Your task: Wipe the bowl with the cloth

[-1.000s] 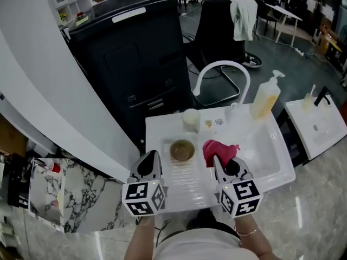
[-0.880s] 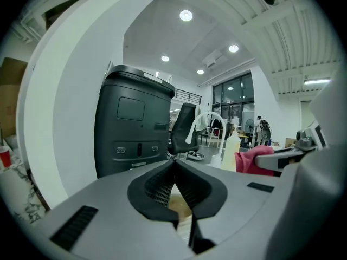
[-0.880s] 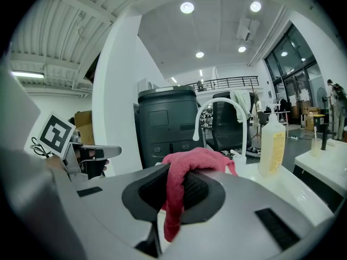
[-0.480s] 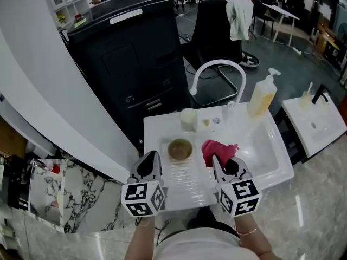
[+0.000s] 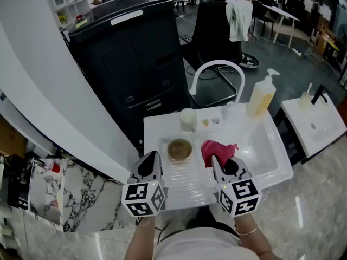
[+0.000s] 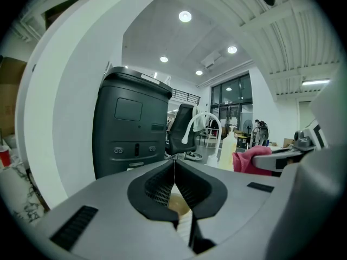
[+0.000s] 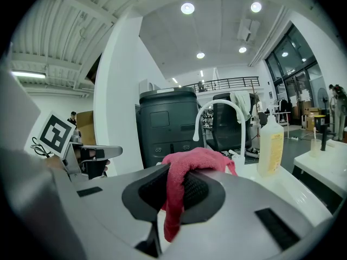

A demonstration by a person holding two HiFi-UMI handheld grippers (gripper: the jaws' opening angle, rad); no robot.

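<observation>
Little has moved since the earlier frames: both grippers hang low in the frame as before. The left gripper (image 5: pixel 152 155) has its jaws together on nothing. The right gripper (image 5: pixel 216 160) is clamped on the cloth (image 5: pixel 218 147). The bowl (image 5: pixel 180 149) sits mid-frame on the drainboard (image 5: pixel 187 188), just left of the cloth and apart from it. The cloth is in hand; the wiping itself looks still to do.

Your bowl (image 5: pixel 180 149) sits upright on the ribbed strip of the white bench (image 5: pixel 154 131), midway between front and back edges: round, brownish, mouth up. Your cloth (image 5: pixel 216 148) is pink-red terry, bunched, clamped between the fingers of your right gripper (image 5: pixel 222 164). One end droops below them, just right of the bowl, not touching it.
</observation>
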